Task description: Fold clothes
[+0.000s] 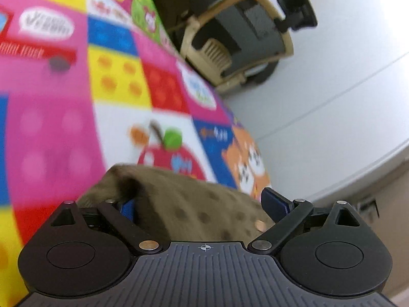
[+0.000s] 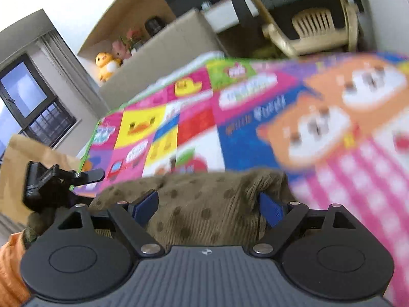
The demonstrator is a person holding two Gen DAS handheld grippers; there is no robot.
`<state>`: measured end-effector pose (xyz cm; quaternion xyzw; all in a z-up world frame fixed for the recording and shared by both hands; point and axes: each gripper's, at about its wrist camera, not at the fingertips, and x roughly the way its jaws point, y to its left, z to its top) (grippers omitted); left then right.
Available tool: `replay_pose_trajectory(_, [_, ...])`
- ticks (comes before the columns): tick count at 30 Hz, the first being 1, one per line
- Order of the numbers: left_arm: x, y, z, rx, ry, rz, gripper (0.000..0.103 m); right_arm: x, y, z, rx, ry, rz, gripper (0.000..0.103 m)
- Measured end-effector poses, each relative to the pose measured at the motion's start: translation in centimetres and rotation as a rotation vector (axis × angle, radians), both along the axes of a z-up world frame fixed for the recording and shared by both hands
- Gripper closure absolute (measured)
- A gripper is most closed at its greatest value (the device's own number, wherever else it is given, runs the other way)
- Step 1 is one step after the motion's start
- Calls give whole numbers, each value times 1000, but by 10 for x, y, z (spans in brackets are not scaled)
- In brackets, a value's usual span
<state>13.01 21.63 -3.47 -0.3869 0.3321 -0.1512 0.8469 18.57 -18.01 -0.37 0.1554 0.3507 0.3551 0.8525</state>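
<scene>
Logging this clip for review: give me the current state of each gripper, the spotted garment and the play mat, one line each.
Left gripper: jaws wide apart, olive cloth bunched between them, not clamped.
Right gripper: jaws wide apart, cloth lying between them, not clamped.
Olive spotted garment: crumpled, not folded flat.
Play mat: spread out flat under the garment; blurred.
Beige plastic chair: upright beyond the mat.

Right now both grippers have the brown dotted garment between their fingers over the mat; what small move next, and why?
Probably close both before lifting. The left gripper and right gripper stand open, with the brown dotted garment bunched between the blue pads, so neither grips it. It lies on the play mat; lifting now would likely leave it behind.
</scene>
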Motion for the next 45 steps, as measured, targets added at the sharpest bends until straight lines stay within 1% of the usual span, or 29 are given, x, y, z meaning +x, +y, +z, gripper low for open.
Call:
replay_pose_trajectory(2, [5,3,9,29,-27,8,6,7,7,9,7,-53,4,17])
replay_pose_trajectory(4, [2,5,10,40,-27,-5,6,9,9,17,1,-70,23,17])
replay_pose_trajectory(7, [-9,5,4,50,-4,-45,6,1,8,16,-56,-56,55,17])
replay_pose_trajectory(10, [-24,2,-8,48,29,-86,6,-13,4,4,-123,-28,51,17])
replay_pose_trajectory(13, [-33,-1,-13,81,33,-98,9,-29,-2,-9,-162,-16,36,17])
replay_pose_trajectory(14, [-34,-2,-14,96,37,-97,17,-33,-4,-12,-165,-11,36,25])
replay_pose_trajectory(15, [-34,-3,-13,116,48,-87,26,-37,-4,-15,-171,-7,39,39])
replay_pose_trajectory(16, [-33,-4,-13,132,62,-73,30,-40,-1,-17,-187,-15,43,48])
replay_pose_trajectory(17, [-34,-5,-10,142,68,-64,42,-43,3,-15,-205,-37,40,66])
replay_pose_trajectory(18, [-35,-6,-7,155,66,-58,57,-46,6,-11,-219,-63,33,77])
replay_pose_trajectory(19, [-37,-8,-3,167,63,-51,65,-49,9,-7,-233,-89,27,81])
replay_pose_trajectory(20, [-43,-10,3,180,51,-50,79,-52,7,0,-229,-109,20,89])
replay_pose_trajectory(21, [-54,-13,12,193,27,-56,83,-56,3,8,-211,-124,12,91])
replay_pose_trajectory(23, [-76,-19,29,220,-22,-67,84,-74,-9,28,-196,-170,15,93])
replay_pose_trajectory(25, [-99,-25,43,244,-62,-85,84,-97,-24,43,-192,-204,34,93])
replay_pose_trajectory(26, [-112,-30,42,249,-67,-105,84,-109,-32,47,-191,-207,49,93])
replay_pose_trajectory(28, [-138,-39,41,259,-76,-146,82,-130,-45,39,-198,-172,68,93])
replay_pose_trajectory(30, [-158,-49,26,277,-34,-193,70,-145,-55,24,-216,-115,84,90])
replay_pose_trajectory(31, [-165,-53,16,291,-2,-213,67,-148,-59,12,-234,-73,87,88])
replay_pose_trajectory(32, [-170,-55,7,308,32,-227,60,-149,-64,0,-252,-34,86,81])
replay_pose_trajectory(33, [-173,-54,1,316,54,-229,50,-150,-68,-7,-260,-6,79,71])
replay_pose_trajectory(34, [-174,-50,0,311,60,-216,46,-149,-74,-8,-252,4,65,66])
replay_pose_trajectory(35, [-175,-45,-2,307,66,-204,42,-148,-80,-3,-230,-5,50,58])
replay_pose_trajectory(36, [-175,-38,-1,295,63,-184,32,-146,-86,4,-201,-28,35,47])
replay_pose_trajectory(38, [-170,-21,7,248,29,-127,18,-139,-93,22,-134,-78,15,34])
replay_pose_trajectory(40, [-156,-11,10,182,3,-95,14,-123,-92,31,-61,-81,15,31])
replay_pose_trajectory(42, [-136,-5,5,109,12,-81,10,-100,-85,28,-1,-24,16,27])
replay_pose_trajectory(43, [-125,-4,1,76,24,-77,10,-86,-79,21,18,34,15,27])
replay_pose_trajectory(45, [-102,-5,-10,41,83,-75,10,-57,-64,1,39,158,12,27])
